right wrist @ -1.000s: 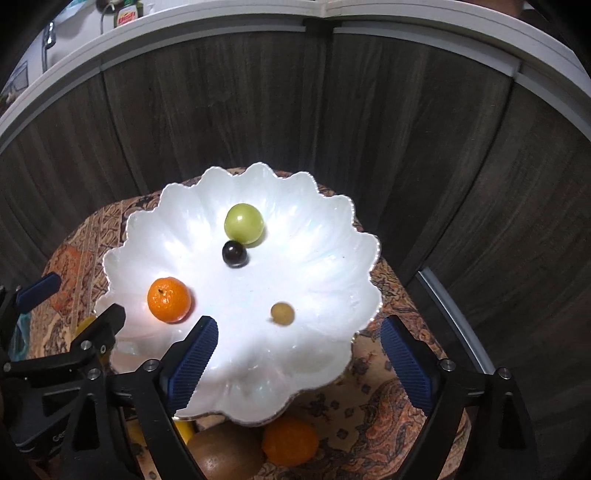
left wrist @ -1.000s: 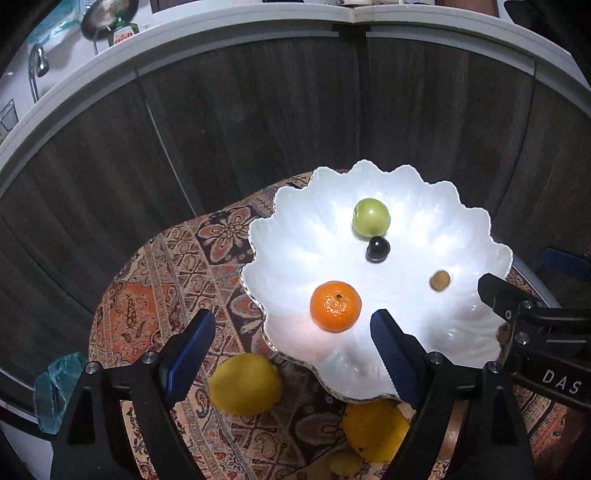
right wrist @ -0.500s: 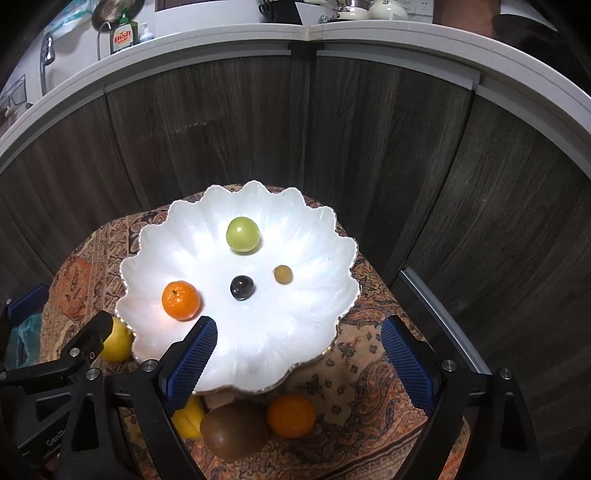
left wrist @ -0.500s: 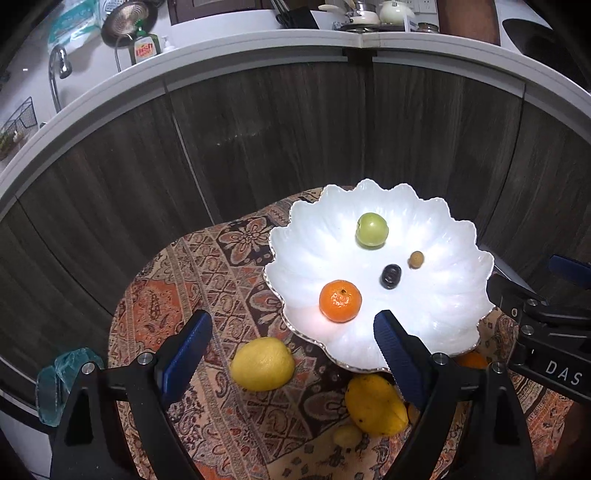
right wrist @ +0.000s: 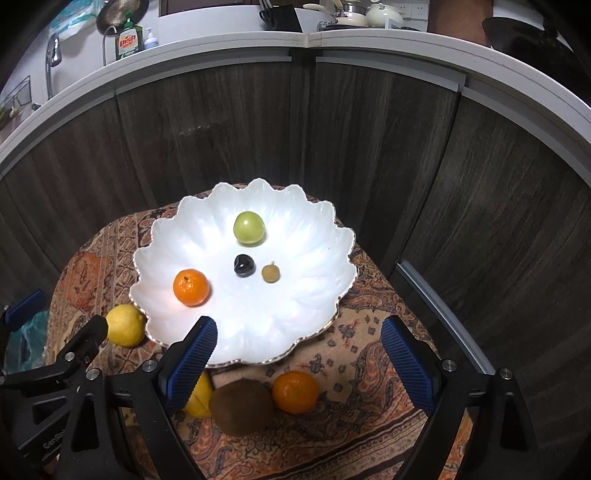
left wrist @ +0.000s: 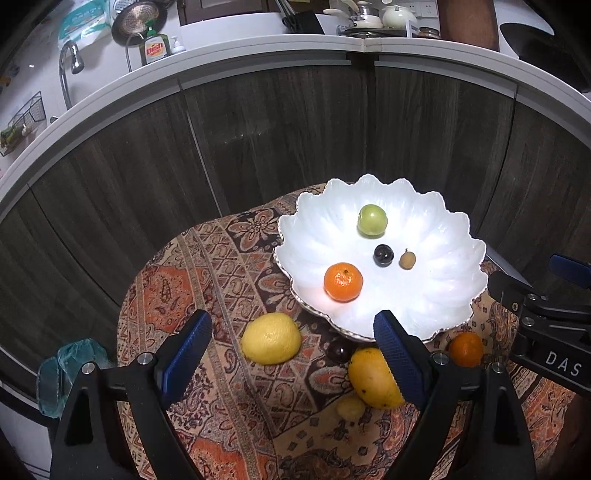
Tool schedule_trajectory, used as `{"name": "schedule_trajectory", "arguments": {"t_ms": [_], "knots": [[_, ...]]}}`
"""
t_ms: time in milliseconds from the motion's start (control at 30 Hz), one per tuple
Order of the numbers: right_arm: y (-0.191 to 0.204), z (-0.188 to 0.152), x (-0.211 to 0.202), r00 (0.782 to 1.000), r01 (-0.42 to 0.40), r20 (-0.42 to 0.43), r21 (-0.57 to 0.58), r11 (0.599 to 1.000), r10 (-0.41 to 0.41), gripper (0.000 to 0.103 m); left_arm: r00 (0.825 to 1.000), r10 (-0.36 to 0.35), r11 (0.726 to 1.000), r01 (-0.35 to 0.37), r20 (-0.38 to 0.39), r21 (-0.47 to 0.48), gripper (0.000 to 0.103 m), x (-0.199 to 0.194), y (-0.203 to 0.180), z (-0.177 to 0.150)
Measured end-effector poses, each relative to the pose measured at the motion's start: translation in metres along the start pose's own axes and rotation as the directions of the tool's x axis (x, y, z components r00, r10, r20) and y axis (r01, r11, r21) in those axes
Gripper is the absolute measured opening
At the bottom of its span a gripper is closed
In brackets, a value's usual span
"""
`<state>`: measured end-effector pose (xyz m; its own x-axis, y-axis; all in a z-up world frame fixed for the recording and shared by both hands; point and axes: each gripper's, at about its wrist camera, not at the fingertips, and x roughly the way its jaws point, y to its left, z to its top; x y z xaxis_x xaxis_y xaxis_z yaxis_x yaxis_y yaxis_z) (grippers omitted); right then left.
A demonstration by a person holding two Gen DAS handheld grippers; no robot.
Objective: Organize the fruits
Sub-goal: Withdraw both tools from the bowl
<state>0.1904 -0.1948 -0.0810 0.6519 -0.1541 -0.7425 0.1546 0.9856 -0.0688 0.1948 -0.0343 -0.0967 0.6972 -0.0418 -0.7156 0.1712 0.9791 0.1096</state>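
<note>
Left tool (left wrist: 293, 349) and right tool (right wrist: 299, 349) are held apart, nothing gripped; white bowl (right wrist: 303, 314) with tangerine (right wrist: 191, 287) is seen just ahead.

Green dish soap bottle (left wrist: 156, 48) on white counter (left wrist: 258, 33), faucet (left wrist: 68, 70), dark wood cabinet fronts (left wrist: 277, 129)

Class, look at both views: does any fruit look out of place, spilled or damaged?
Nothing looks spilled or damaged. The lemon, kiwi and second orange lie on the patterned cloth beside the white bowl, not in it.
</note>
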Motion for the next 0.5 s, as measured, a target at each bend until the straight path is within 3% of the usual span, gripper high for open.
{"name": "schedule_trajectory", "arguments": {"t_ms": [500], "knots": [[-0.002,-0.027,0.007,1.0,0.017,-0.026,-0.001,1.0,-0.017,0.091,1.0,-0.004,1.0,0.005,-0.029,0.015,0.09,0.006,-0.004,-0.028]]}}
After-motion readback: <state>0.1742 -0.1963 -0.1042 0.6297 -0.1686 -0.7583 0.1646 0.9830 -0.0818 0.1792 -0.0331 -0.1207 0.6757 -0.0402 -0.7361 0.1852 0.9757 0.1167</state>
